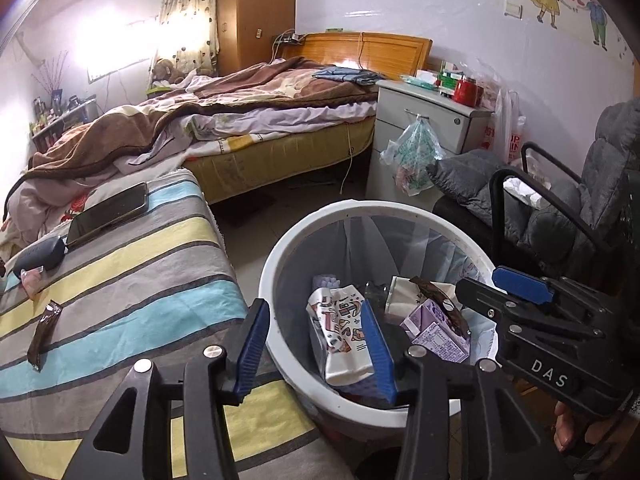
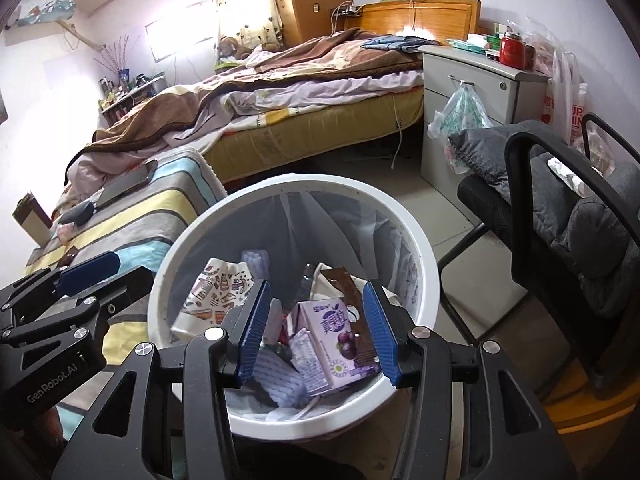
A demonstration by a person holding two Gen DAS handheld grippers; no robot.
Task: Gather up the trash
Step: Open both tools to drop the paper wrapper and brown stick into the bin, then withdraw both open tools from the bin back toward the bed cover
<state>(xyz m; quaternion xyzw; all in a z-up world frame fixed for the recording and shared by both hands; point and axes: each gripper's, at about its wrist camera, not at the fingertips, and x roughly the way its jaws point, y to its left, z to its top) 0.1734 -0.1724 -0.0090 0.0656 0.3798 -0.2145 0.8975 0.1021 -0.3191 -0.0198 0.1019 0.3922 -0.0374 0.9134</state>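
Note:
A white trash bin (image 1: 280,264) with a clear liner stands on the floor beside a striped cloth surface (image 1: 152,280). Inside it lie a patterned white packet (image 1: 340,332), a purple drink carton (image 1: 436,332) and a brown wrapper (image 1: 436,300). My left gripper (image 1: 314,314) hangs open over the bin's near rim with nothing between its pads. My right gripper (image 2: 316,292) is open above the bin (image 2: 420,240); the purple carton (image 2: 332,344) lies below it inside the bin, free of the pads. Another brown wrapper (image 1: 44,332) lies on the striped cloth.
A phone (image 1: 108,212) and a dark case (image 1: 40,256) rest on the striped cloth. A grey padded chair (image 2: 580,216) with a black frame stands right of the bin. Behind are an unmade bed (image 1: 240,120) and a white nightstand (image 1: 416,120) with a hanging plastic bag (image 1: 412,152).

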